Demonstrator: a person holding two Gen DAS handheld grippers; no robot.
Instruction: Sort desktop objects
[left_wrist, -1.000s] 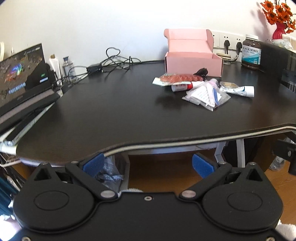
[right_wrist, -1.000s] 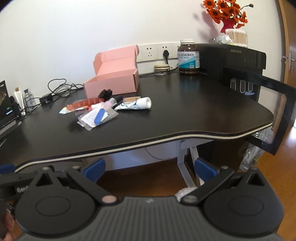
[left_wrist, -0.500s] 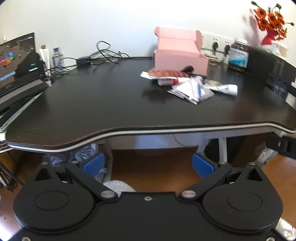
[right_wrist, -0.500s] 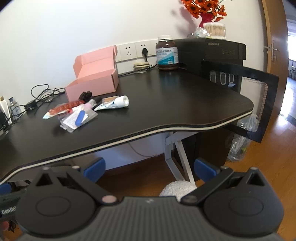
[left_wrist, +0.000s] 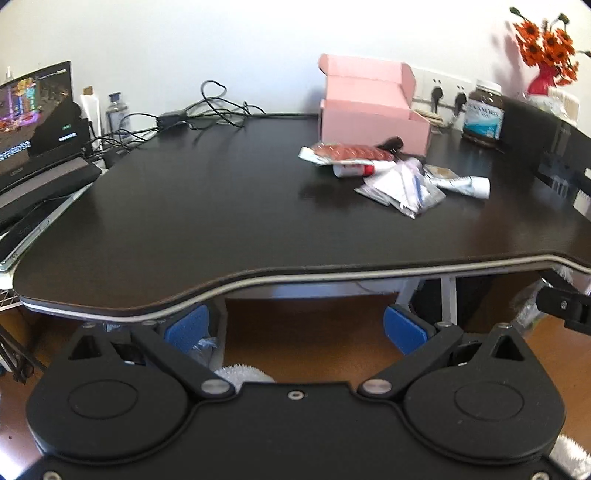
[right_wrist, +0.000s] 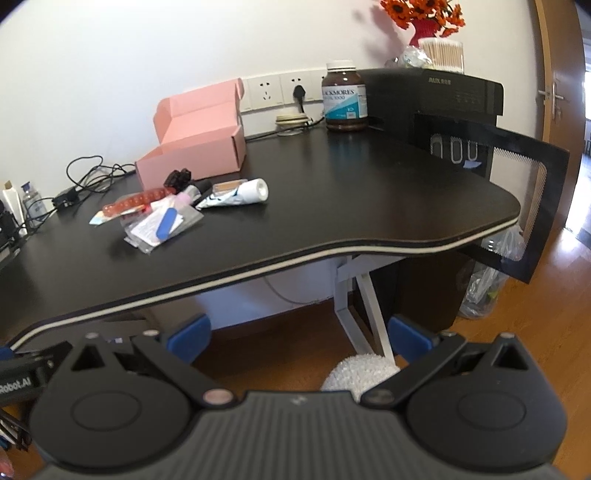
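both cameras have lifted, so the desk (left_wrist: 221, 206) sits lower in frame. left gripper (left_wrist: 295, 326) and right gripper (right_wrist: 299, 336) gape empty below its edge. loose clutter (right_wrist: 162, 218) lies mid-left beside the pink box (right_wrist: 195, 147); next likely reach there.

The black desk (right_wrist: 369, 192) bears an open pink box (right_wrist: 192, 147), a brown bottle (right_wrist: 345, 98), cables (left_wrist: 207, 114) and a small heap, seemingly packets and tubes (right_wrist: 166, 210).
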